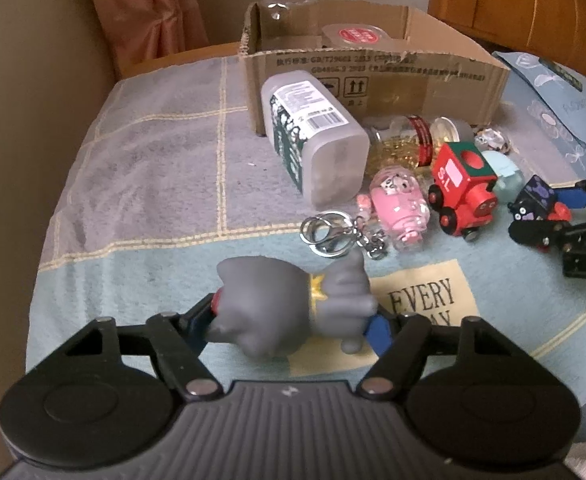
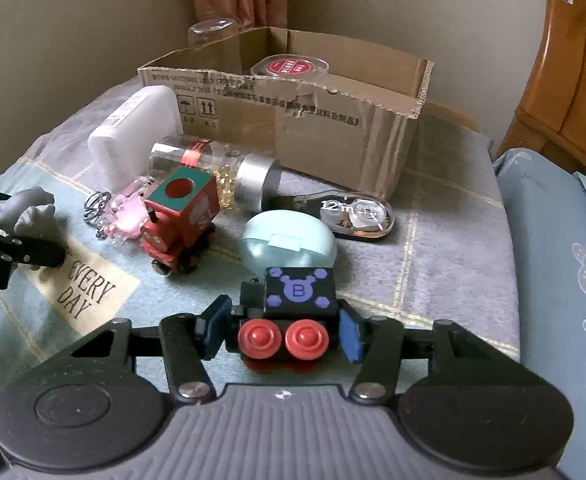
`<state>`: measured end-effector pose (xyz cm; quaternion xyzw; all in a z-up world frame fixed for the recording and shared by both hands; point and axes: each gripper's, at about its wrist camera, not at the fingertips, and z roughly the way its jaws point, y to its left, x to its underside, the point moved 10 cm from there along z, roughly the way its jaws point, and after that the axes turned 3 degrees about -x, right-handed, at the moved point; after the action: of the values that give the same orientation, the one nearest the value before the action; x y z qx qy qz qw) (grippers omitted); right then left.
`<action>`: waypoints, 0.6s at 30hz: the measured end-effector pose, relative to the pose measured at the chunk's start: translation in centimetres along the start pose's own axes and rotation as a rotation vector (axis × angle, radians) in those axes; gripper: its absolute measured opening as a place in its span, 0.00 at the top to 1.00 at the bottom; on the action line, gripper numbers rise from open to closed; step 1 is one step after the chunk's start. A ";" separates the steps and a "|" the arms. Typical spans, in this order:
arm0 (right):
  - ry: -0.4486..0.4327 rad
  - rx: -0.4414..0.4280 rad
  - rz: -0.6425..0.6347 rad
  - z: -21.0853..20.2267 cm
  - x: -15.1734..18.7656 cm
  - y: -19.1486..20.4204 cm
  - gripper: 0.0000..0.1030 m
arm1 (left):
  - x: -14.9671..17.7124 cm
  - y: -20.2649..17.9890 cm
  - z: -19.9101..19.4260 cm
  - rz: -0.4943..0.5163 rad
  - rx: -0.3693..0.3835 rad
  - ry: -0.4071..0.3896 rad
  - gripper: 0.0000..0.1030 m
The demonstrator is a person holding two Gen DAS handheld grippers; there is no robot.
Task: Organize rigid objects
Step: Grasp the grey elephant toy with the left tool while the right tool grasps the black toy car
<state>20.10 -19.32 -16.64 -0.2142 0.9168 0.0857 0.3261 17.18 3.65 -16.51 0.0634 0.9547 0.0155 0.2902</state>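
**Both grippers closed on toys, lift to the box comes next**

On the bed, the left gripper point(image 1: 293, 320) is clamped on a soft-looking grey animal figurine with a yellow collar point(image 1: 289, 304), its blue pads pressing either side of the body; the keyring point(image 1: 325, 234) at the figure's far end lies slack on the patchwork bedspread point(image 1: 153, 168). The right gripper point(image 2: 279, 330) grasps a small black toy engine with a purple "B" on its roof and two red buffers point(image 2: 289, 312), pads tight against both flanks. Both toys sit low on the cloth, so I judge this as the grasp just made, with nothing carried yet.

The next move, to my eye, is a straight lift and then a carry forward to the open brown cardboard box point(image 2: 333, 136), which already holds a clear tub with a red lid point(image 2: 289, 68).

Room is tight ahead. Between the grippers and the box lie a red wooden toy engine point(image 2: 181, 216), a pale blue egg-shaped case point(image 2: 289, 240), a frosted white plastic bottle on its side point(image 1: 313, 140) and a clear jar of gold bits point(image 2: 213, 172). The box's near wall stands tall with a torn rim, so each toy must rise well clear before crossing. The dangling keyring could snag the pink keychain charm point(image 1: 401, 208) just beside it.
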 end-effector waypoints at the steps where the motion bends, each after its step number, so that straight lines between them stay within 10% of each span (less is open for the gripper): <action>1: 0.002 0.001 0.002 0.0 0.0 -0.1 0.41 | -0.1 0.1 0.0 0.003 0.002 0.002 0.29; 14: -0.037 -0.031 -0.082 -4.0 -3.8 -0.9 0.58 | -3.1 0.4 -3.0 0.114 0.079 0.015 0.30; 18: -0.029 -0.011 -0.116 -4.3 -4.9 -1.6 0.27 | -4.5 -0.4 -3.8 0.161 0.072 -0.027 0.29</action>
<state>21.81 -20.33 -10.28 -0.2676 0.8974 0.0748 0.3427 18.73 2.68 -10.89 0.1504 0.9425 0.0037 0.2984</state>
